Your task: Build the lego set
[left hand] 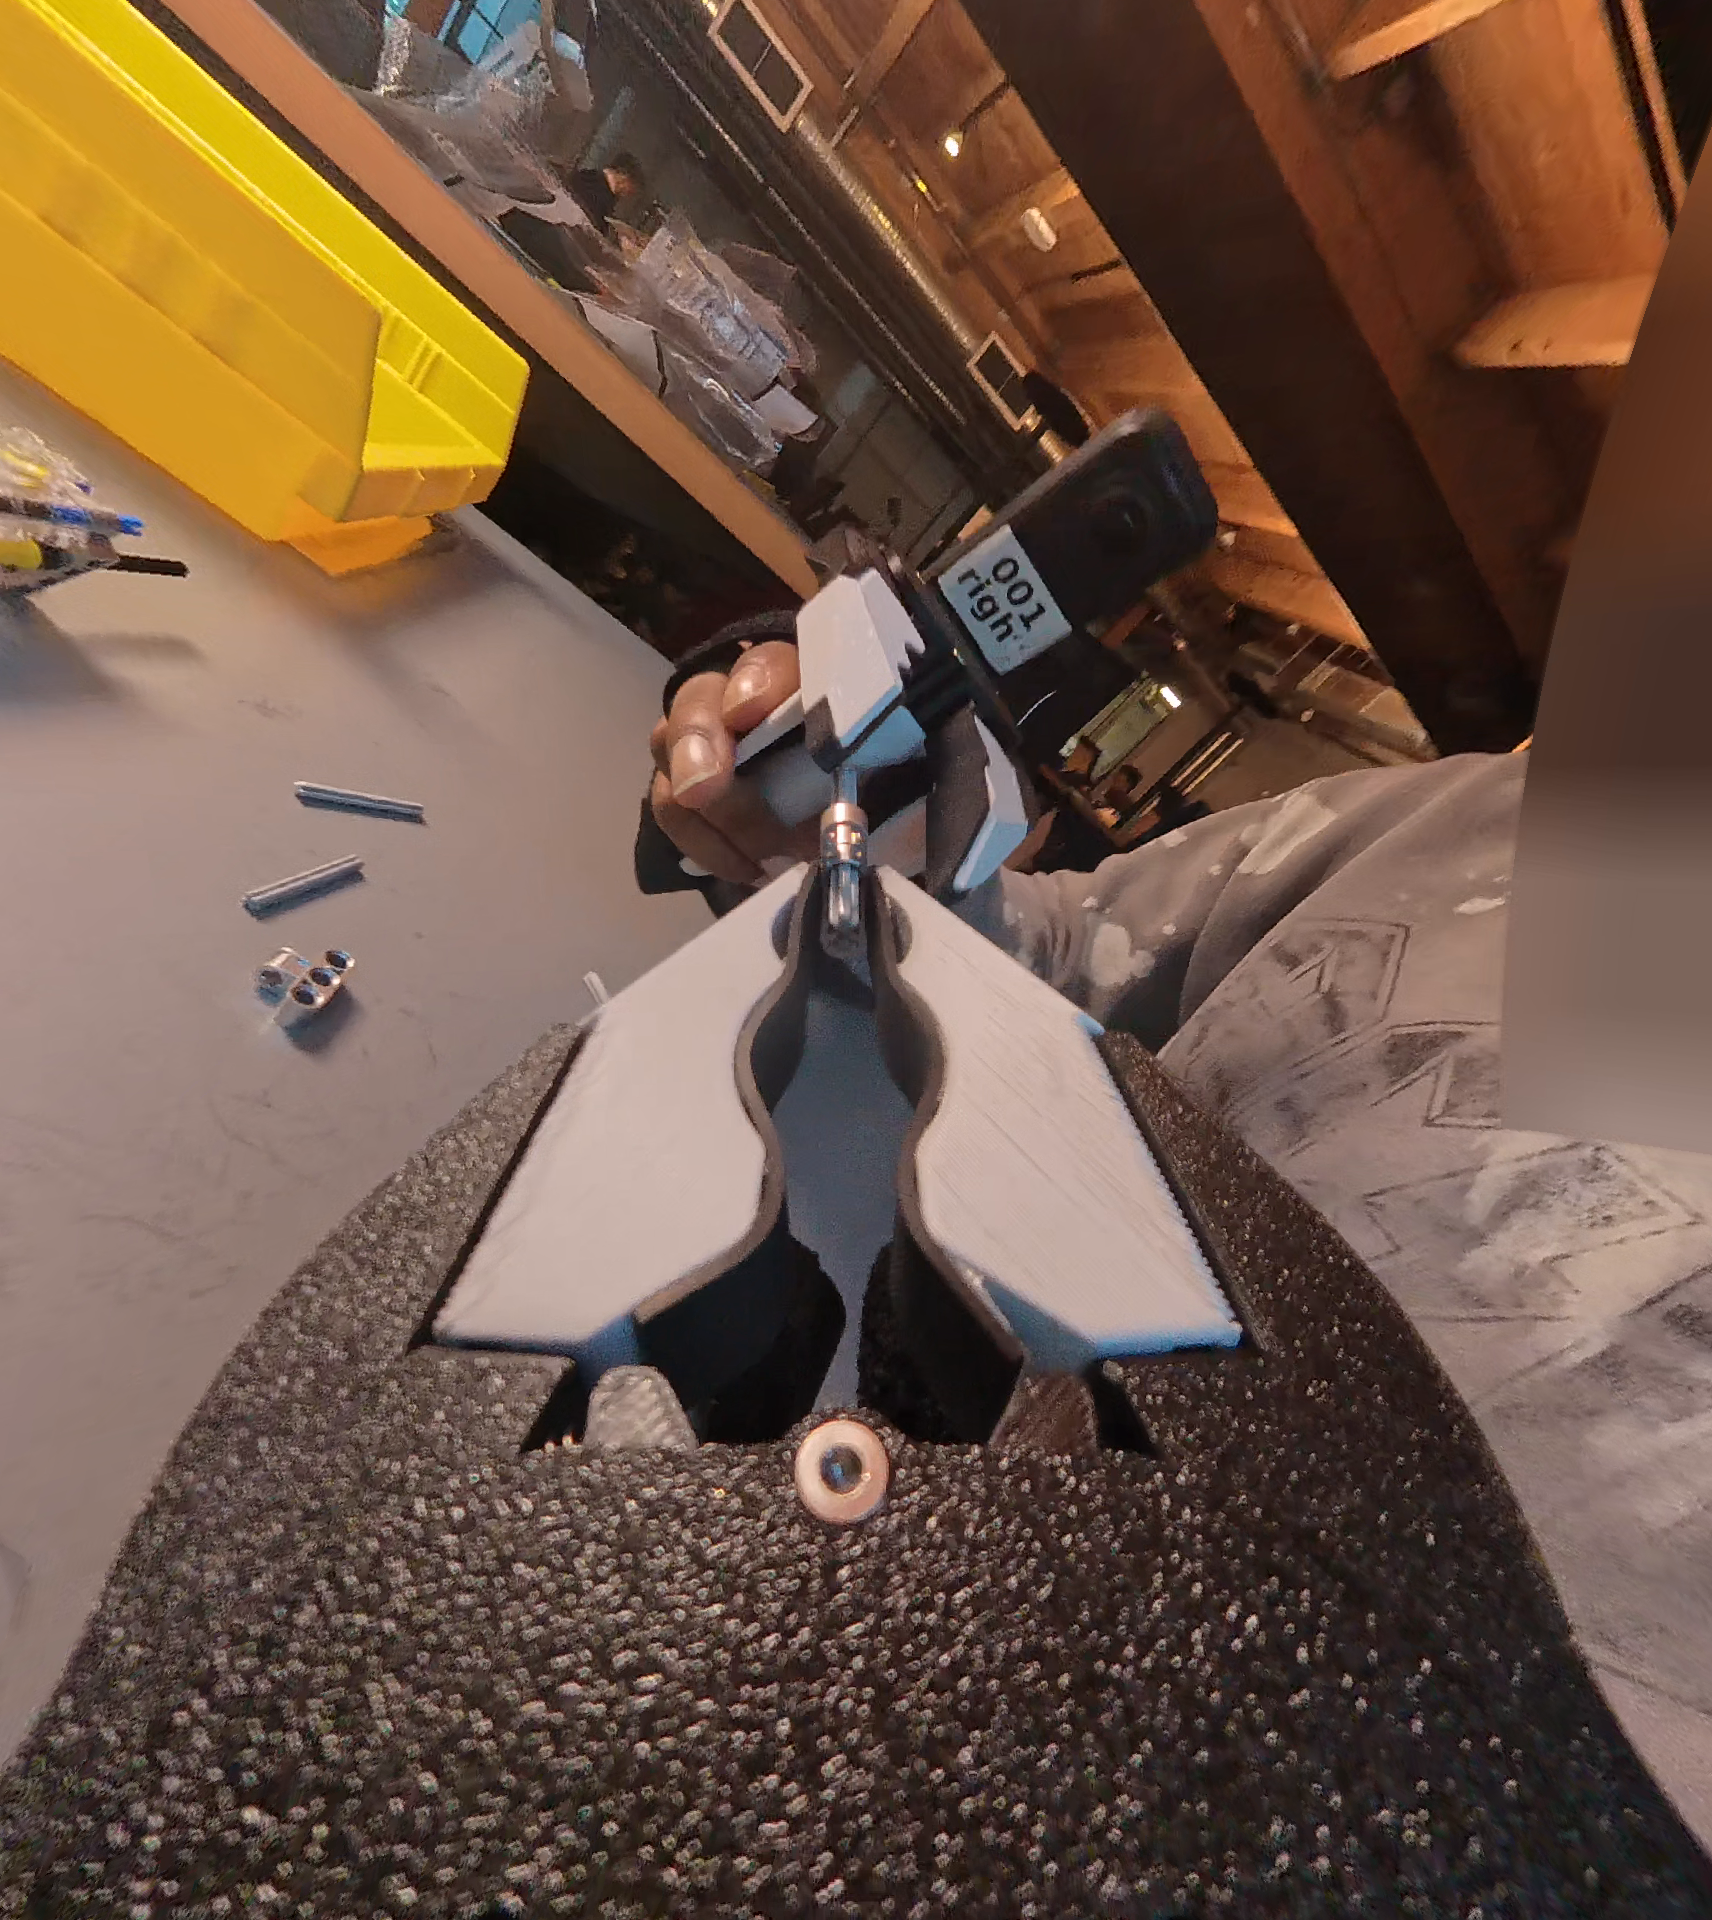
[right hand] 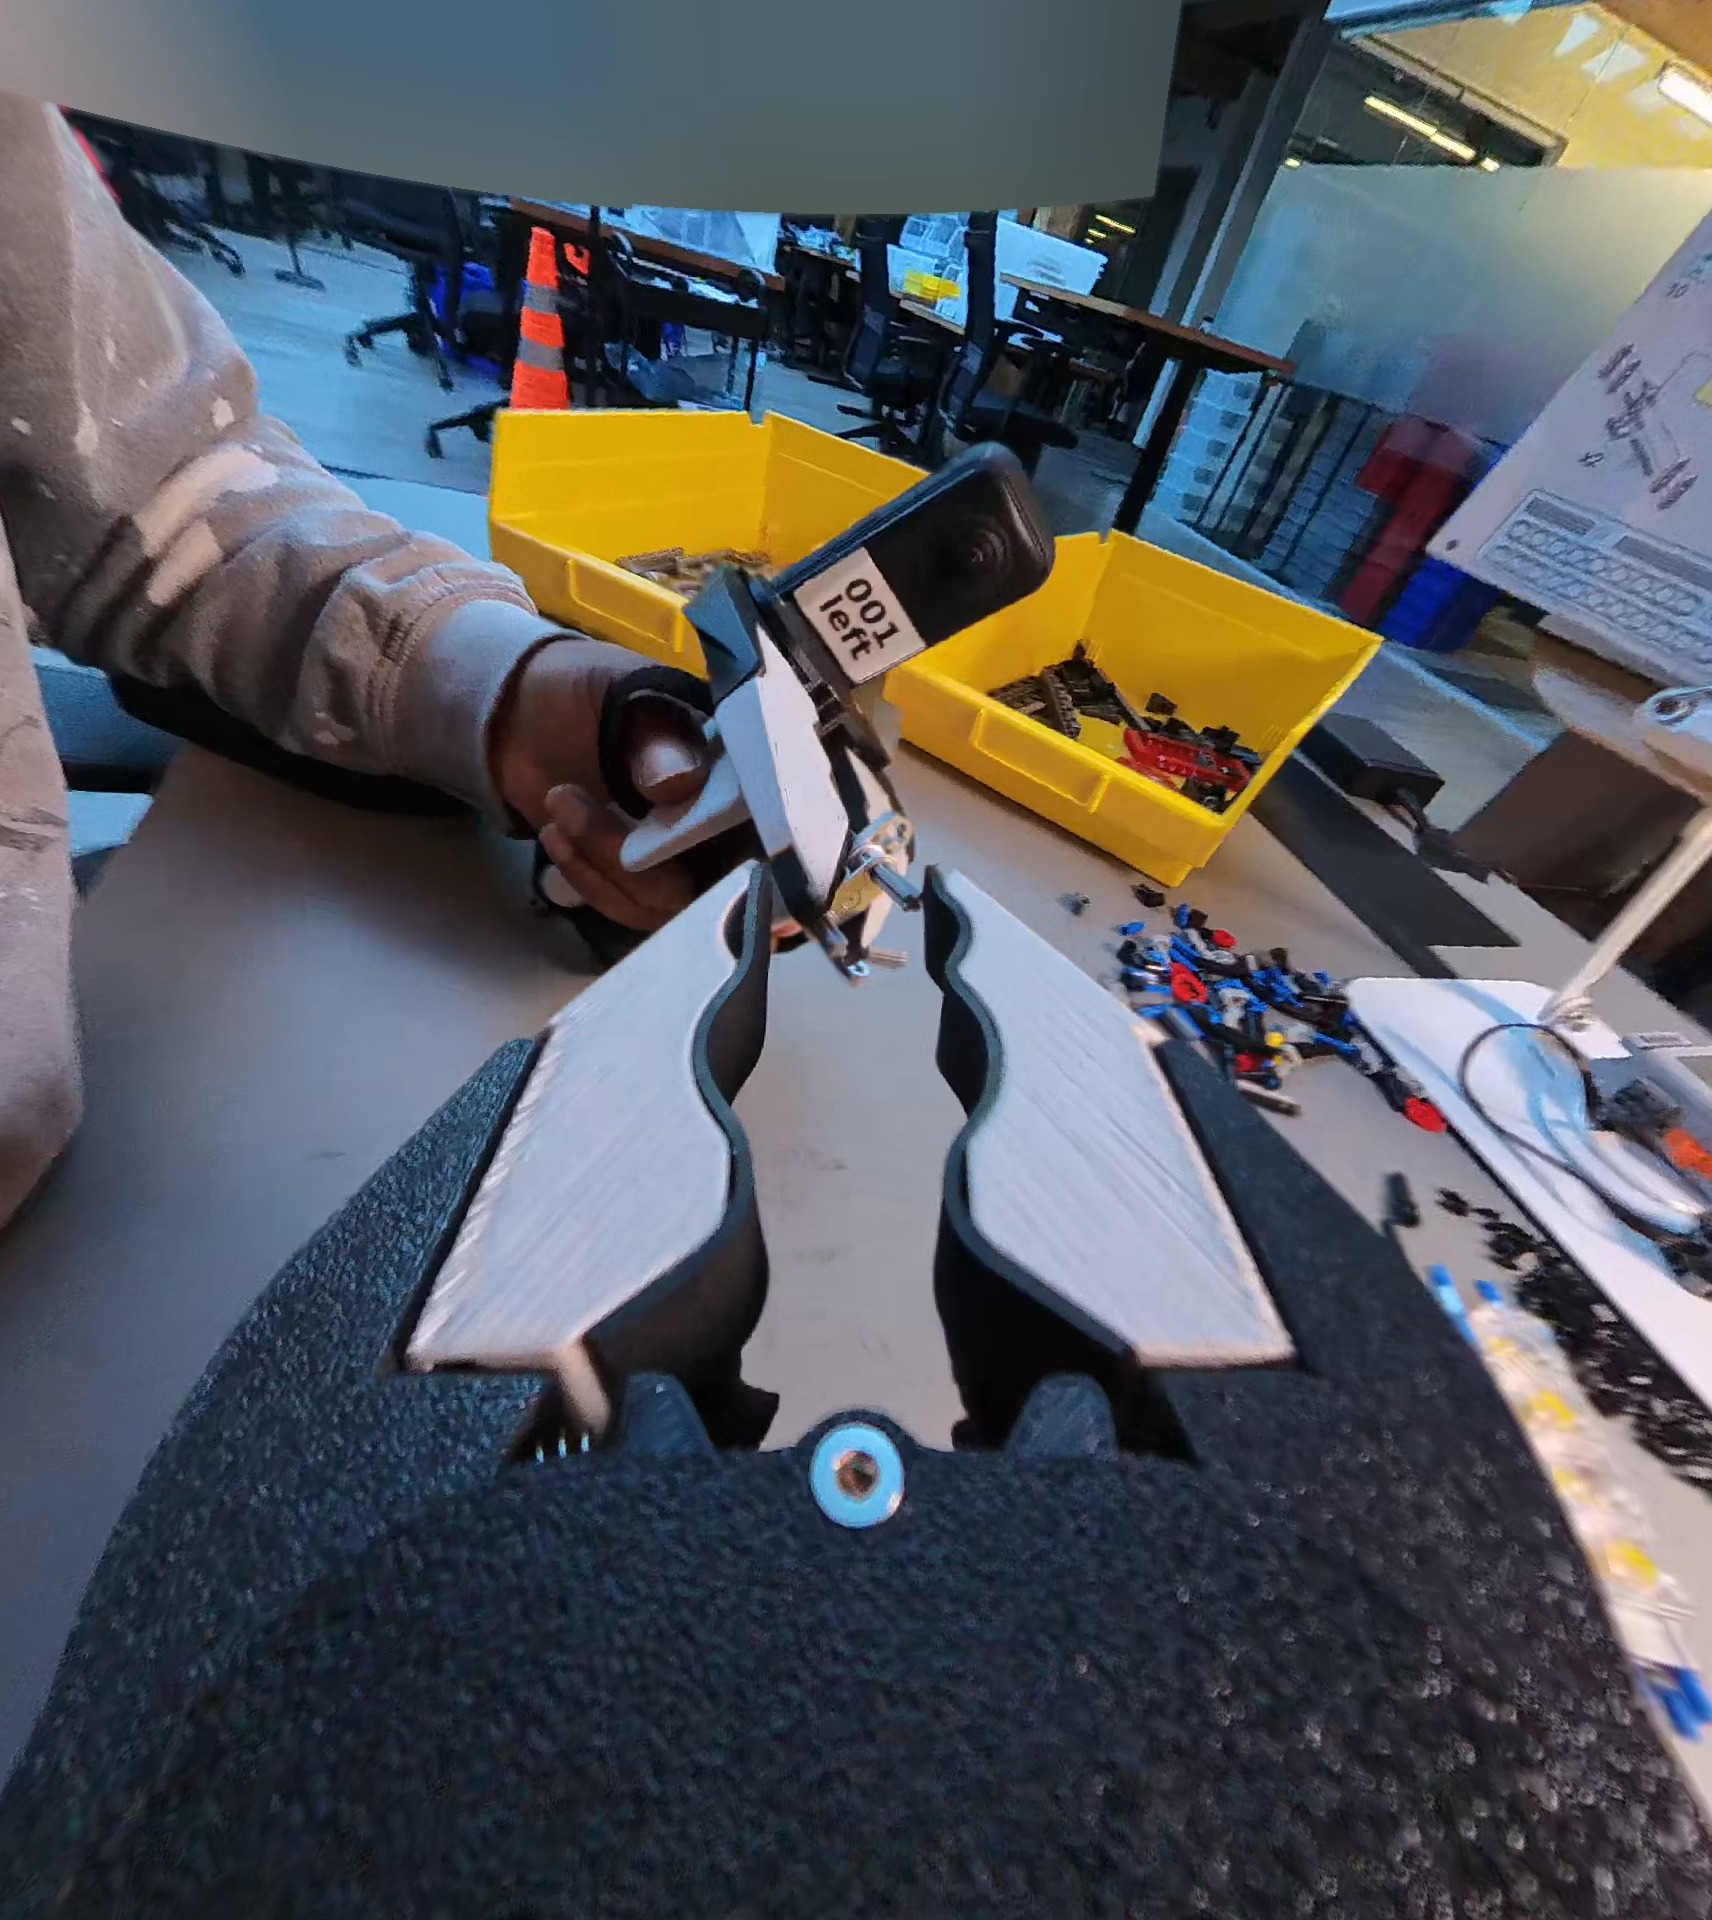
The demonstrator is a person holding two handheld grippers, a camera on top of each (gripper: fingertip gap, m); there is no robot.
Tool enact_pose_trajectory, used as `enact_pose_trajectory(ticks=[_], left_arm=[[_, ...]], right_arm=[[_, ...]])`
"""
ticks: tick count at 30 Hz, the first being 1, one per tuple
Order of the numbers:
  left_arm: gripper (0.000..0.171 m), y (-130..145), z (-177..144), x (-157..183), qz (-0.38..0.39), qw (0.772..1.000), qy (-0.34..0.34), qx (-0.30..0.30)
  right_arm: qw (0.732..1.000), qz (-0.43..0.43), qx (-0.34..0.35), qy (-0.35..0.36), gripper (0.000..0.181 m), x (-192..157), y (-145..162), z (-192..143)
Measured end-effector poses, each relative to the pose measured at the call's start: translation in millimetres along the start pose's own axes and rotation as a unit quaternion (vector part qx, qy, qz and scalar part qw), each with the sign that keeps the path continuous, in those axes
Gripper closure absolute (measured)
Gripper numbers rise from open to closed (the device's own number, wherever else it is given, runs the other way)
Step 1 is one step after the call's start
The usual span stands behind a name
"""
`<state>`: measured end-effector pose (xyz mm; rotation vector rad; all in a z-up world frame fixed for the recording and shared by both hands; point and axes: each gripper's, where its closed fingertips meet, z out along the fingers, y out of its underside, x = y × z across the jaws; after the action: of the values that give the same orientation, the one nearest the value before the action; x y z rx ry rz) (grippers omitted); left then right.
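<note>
My left gripper (left hand: 841, 925) is shut on a small silver metal part (left hand: 844, 836) that sticks out past its fingertips. It is held above the grey table (left hand: 208, 1143). My right gripper (right hand: 847, 894) is open, its grey fingers wide apart. The left gripper (right hand: 836, 925), held by a hand, points its tip into that gap with the metal part (right hand: 878, 868) between my right fingertips. In the left wrist view the right gripper (left hand: 893, 810) faces me just beyond the part. I cannot tell whether it touches the part.
Two short metal pins (left hand: 358, 800) (left hand: 301, 883) and a small metal block with holes (left hand: 304, 982) lie on the table. Yellow bins (right hand: 1143, 665) stand behind. A pile of small blue, black and red parts (right hand: 1236, 997), a white stand base (right hand: 1558, 1143) and an instruction sheet (right hand: 1662, 468) are at right. Only a small space, under 4 cm, lies between the two pairs of fingers.
</note>
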<state>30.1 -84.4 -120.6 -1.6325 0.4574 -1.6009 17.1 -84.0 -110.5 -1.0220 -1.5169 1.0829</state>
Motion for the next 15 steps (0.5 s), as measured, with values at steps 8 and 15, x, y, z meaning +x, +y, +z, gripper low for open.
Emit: enact_pose_trajectory(ticks=[8,15], left_arm=[[0.166,2,-1,-2,0.139,0.987,-0.070,-0.030],[0.164,7,0,-2,0.153,0.984,-0.074,-0.047]], right_arm=[[0.986,0.162,0.028,-0.032,0.168,11,1,-1],[0.971,0.219,0.017,-0.094,0.179,0,4,-1]])
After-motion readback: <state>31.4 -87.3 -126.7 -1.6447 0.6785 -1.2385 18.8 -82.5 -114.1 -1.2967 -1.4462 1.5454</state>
